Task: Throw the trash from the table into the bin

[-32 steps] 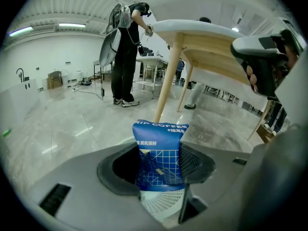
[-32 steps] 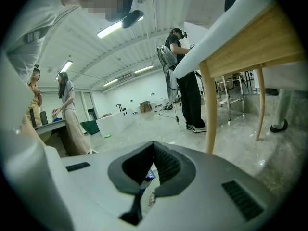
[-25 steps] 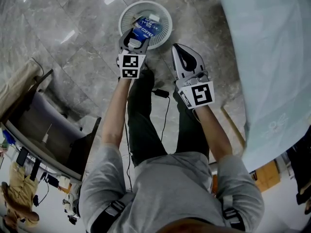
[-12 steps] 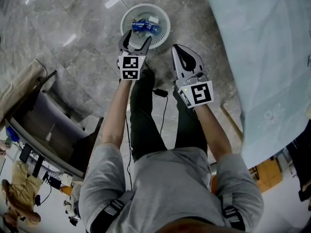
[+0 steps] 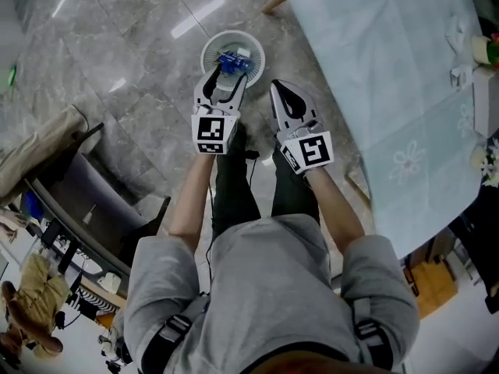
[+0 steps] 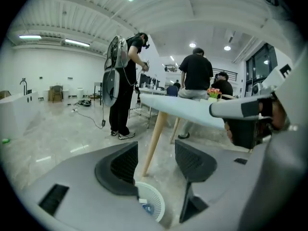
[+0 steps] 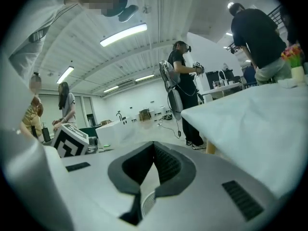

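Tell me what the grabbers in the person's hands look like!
The left gripper and right gripper are grey-white shells with black ribbed pads; each carries a cube with black-and-white square markers. The person wears a grey short-sleeved shirt.

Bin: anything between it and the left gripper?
Nothing visible. The left gripper hangs above the bin, jaws apart, empty, having just closed slightly. The blue packet lies in the bin.

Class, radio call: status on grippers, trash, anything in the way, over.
Left gripper open, jaws just been closing, nothing between. Right gripper shut, empty. Blue packet in white bin. Nothing in the way.
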Tool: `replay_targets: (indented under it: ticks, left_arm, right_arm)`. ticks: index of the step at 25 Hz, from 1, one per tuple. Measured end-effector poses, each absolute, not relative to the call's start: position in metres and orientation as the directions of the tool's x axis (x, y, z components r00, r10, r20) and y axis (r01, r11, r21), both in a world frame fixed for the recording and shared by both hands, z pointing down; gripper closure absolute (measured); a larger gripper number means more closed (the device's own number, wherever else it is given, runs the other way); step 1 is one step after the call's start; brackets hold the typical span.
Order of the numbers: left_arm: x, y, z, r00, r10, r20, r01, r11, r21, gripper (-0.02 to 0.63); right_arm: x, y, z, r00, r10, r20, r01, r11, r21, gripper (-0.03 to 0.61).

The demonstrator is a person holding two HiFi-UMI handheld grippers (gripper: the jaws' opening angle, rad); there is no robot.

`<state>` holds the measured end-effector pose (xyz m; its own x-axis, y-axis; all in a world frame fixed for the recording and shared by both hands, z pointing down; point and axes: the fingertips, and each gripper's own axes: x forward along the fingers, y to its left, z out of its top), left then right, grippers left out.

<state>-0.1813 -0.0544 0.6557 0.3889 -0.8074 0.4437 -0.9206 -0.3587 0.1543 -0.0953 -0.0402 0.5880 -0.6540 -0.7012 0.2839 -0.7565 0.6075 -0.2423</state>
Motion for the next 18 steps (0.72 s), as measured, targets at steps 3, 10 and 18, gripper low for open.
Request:
replay_targets:
  ticks: [3,10,18]
  left_arm:
    - [-0.176,-0.056,0.596,0.404,-0.828,0.388,-0.914,-0.377,0.148,0.399]
    - [-0.159,-0.058,0.477,0.427,-0.861,0.277,-0.904,-0.414,0.107,0.516]
    - [-0.137,-0.047,0.388,0.455,-0.870,0.191,-0.889,-0.455,0.044,0.593]
  right_arm:
    - [-0.094,-0.042,0.548,-0.646,-0.719,0.257,-0.763,0.601,-0.236,0.572]
    - [-0.092,-0.043,0.458,-0.640,-0.749,0.172,-0.766,0.605,-0.216,0.572]
    - [-0.081,-0.035,0.390,-0.620,-0.778,0.098,-0.778,0.594,-0.205,0.572]
